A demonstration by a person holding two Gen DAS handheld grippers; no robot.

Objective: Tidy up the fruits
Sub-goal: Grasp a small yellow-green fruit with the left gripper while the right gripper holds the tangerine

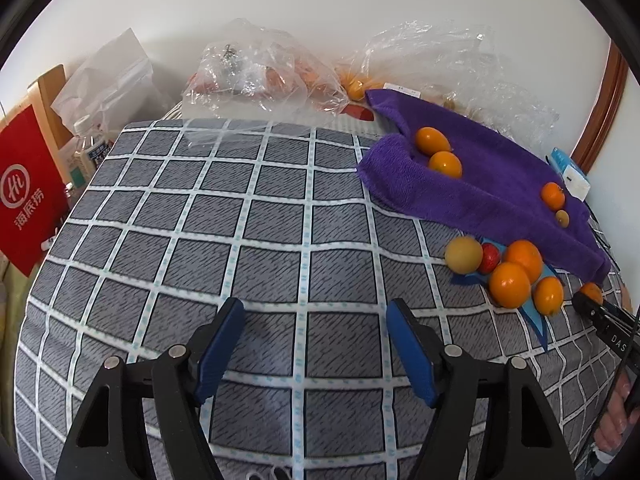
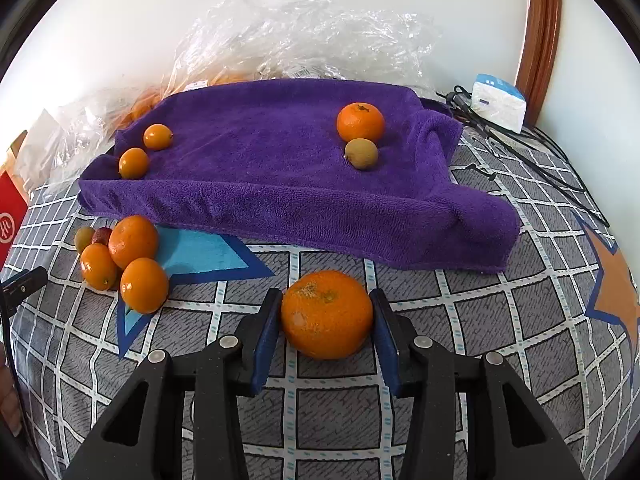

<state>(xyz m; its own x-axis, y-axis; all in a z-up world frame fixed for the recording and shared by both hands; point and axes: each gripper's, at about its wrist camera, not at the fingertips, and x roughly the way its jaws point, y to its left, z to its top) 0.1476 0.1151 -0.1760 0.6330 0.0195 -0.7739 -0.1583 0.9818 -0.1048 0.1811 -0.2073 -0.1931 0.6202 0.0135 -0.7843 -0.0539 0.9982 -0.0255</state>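
Squarely in the lower middle of the right wrist view, a large orange [image 2: 327, 315] sits between the blue pads of the right gripper [image 2: 326, 330], which grasp it on both sides above the grey checked bedcover [image 2: 500, 332]. It is nearly round, slightly wider than tall, so its long axis runs left to right across the frame, and its rough stem scar faces up and a little left.

Just above it lies a purple towel [image 2: 280, 168] draped over a raised shape, bearing two small oval oranges [image 2: 157, 136] at upper left and a mandarin [image 2: 360, 122] touching a small brownish fruit [image 2: 361, 153] at upper right. At the left edge a cluster of loose fruit [image 2: 132, 256] rests on a blue star print.

Only this view shows the held orange whole; the left wrist view catches just a sliver of it [image 1: 591, 291] at the right edge, at the tip of the right gripper [image 1: 580, 302]. That view alone shows the left gripper [image 1: 316, 322], fingers released and spread over bare bedcover [image 1: 200, 216], plus clear plastic bags [image 1: 260, 72] and a red bag [image 1: 24, 188] at the left.
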